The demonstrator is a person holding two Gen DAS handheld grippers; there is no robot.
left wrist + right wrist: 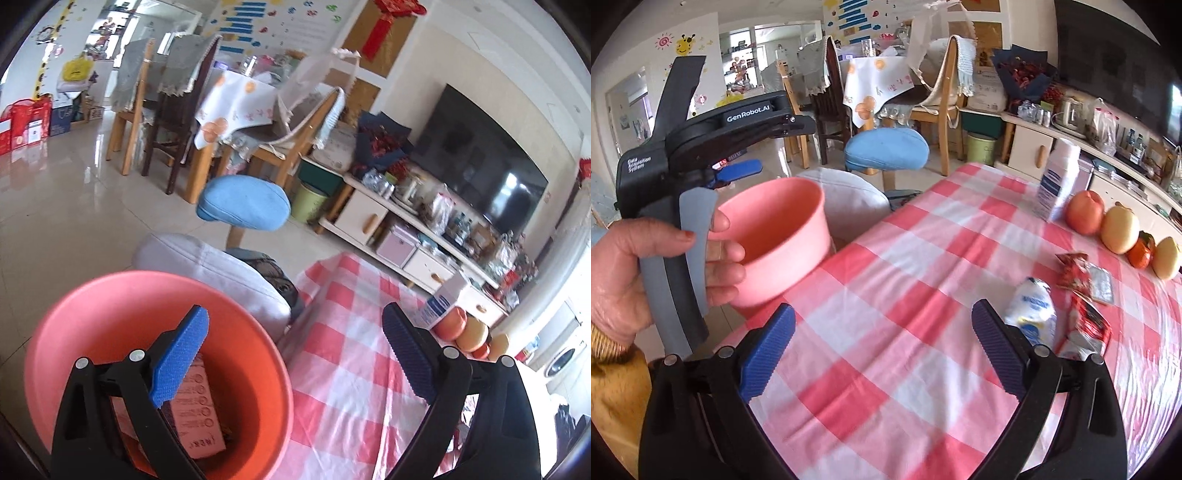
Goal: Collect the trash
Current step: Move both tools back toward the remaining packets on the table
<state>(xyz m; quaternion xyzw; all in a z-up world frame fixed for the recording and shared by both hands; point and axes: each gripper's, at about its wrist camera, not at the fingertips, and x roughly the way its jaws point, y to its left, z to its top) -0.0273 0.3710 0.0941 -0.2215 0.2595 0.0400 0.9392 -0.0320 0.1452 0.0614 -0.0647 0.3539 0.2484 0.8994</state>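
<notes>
The left gripper (295,354) is held with its jaws wide apart and nothing between the pads; its left finger is seen over the mouth of the pink bin (110,317), its right one over the checked cloth (343,332). In the bin a pink carton (201,413) is seen lying against the wall. The bin stands just off the table edge, beside a grey cushion (207,273) and a blue stool (243,203).

The right gripper (882,350) is likewise spread wide and empty, held above the cloth (886,295). From its camera, the left gripper (738,170) is seen from the side, gripped by a hand (646,258) in a yellow sleeve (the bin (783,236) shows behind the fingers).

Trash is left on the table to the right of the right finger: a white wrapper (1034,310) and two red wrappers (1086,280), close together. Farther back a white carton (1058,177) is stood upright, with a row of fruit (1119,229) just beside it.
</notes>
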